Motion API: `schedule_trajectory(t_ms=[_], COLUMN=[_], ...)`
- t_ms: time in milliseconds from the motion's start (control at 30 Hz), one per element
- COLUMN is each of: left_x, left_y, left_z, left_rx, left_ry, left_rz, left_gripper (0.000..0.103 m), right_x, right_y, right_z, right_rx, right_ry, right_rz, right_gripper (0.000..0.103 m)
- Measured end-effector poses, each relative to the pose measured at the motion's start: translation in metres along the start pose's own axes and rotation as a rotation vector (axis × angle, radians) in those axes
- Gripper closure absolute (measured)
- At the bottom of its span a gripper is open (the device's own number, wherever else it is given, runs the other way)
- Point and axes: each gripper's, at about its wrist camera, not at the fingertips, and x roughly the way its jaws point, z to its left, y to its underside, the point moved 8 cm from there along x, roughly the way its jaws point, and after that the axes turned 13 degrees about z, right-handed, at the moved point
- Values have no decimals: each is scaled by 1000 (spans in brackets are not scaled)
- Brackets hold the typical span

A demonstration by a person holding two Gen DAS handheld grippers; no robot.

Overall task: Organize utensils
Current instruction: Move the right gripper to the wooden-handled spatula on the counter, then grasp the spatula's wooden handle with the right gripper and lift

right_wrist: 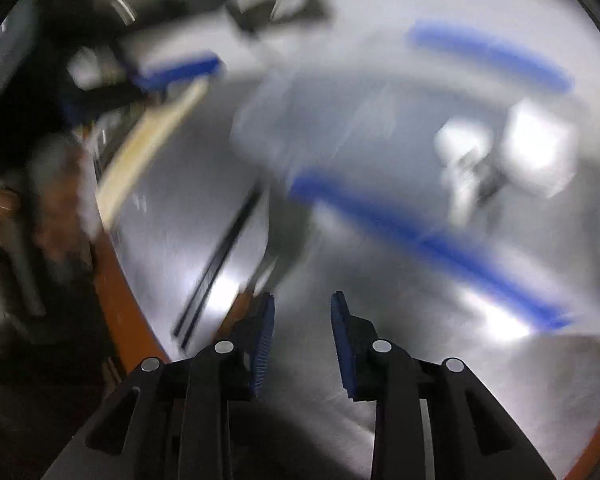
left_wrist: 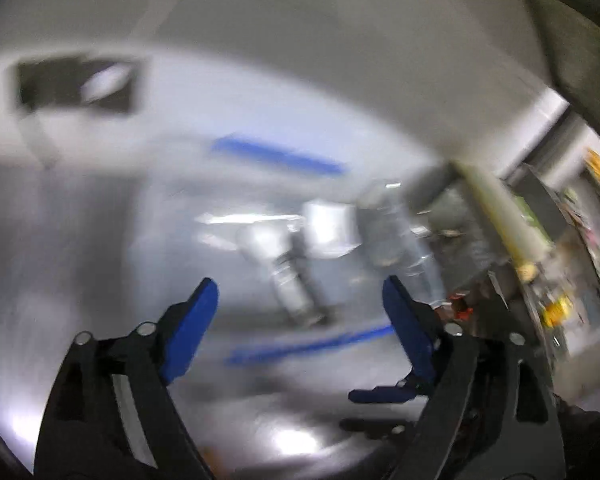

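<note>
Both views are motion-blurred, so we're reading coarse shapes only.

Utensils: the clearest candidate is the pair of thin dark sticks [right_wrist: 220, 264], probably chopsticks, lying flat on the steel tabletop [right_wrist: 400, 360] just ahead-left of the right claw [right_wrist: 302, 304]. We judge them light, stiff and slick, and sitting low on polished metal, so they'll skate if nudged. Best hold is mid-length across both sticks, pads square, so neither one pivots out.

From the sticks outward: a pale flat board [right_wrist: 152, 140] sits beyond them to the left, next to the orange tabletop edge [right_wrist: 120, 296]. To the right of the sticks runs a long blue tape line [right_wrist: 420, 240], and past that a cluster of shiny metal containers [right_wrist: 500, 160], too smeared for us to name. In the left wrist view the same metal cluster [left_wrist: 324, 240] sits ahead of the left claw [left_wrist: 300, 296], between two blue tape lines.

Claws: left claw spread wide, nothing between the pads. Right claw parted with a narrow gap, also holding nothing.

Room: bare steel lies right of the sticks up to the tape, so we'd approach from that side. The orange edge is close on the left, so a push that way risks sending the sticks off the tabletop.
</note>
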Motion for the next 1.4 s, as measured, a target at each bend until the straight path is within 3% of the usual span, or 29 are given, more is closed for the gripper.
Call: schedule_trajectory(t_ms=[67,167,300,467,767,967,1167,1333,1400], left_x=[3,1,1,-5,-2,7,15,32,41], left_y=[37,92,140,168,183,180,178,180,180], left_z=[38,95,137,153,170,168,164,152,141], left_rx=[-101,-245,-390,-438,-446,-415,-408,-409,-400], left_ry=[-70,-111,-128,-109,-75,-46,-21,55,89], left_rz=[36,100,117,114,134,165,189,230,252], left_gripper=[20,20,20,20,20,20,20,20,20], right_x=[48,94,107,113,145,161,165,162,160], right_y=[4,10,7,-11,-16,-16,-15,-13,-8], right_z=[21,47,75,81,100,110,105,91,92], right_rx=[-11,-22,-23,78,76,89,122,169,189], right_ry=[-5,-9,-10,33,164,194,146,114,14], right_rz=[100,192,207,170,181,189,182,184,196], right_gripper=[72,72,72,72,71,71,79,88,88])
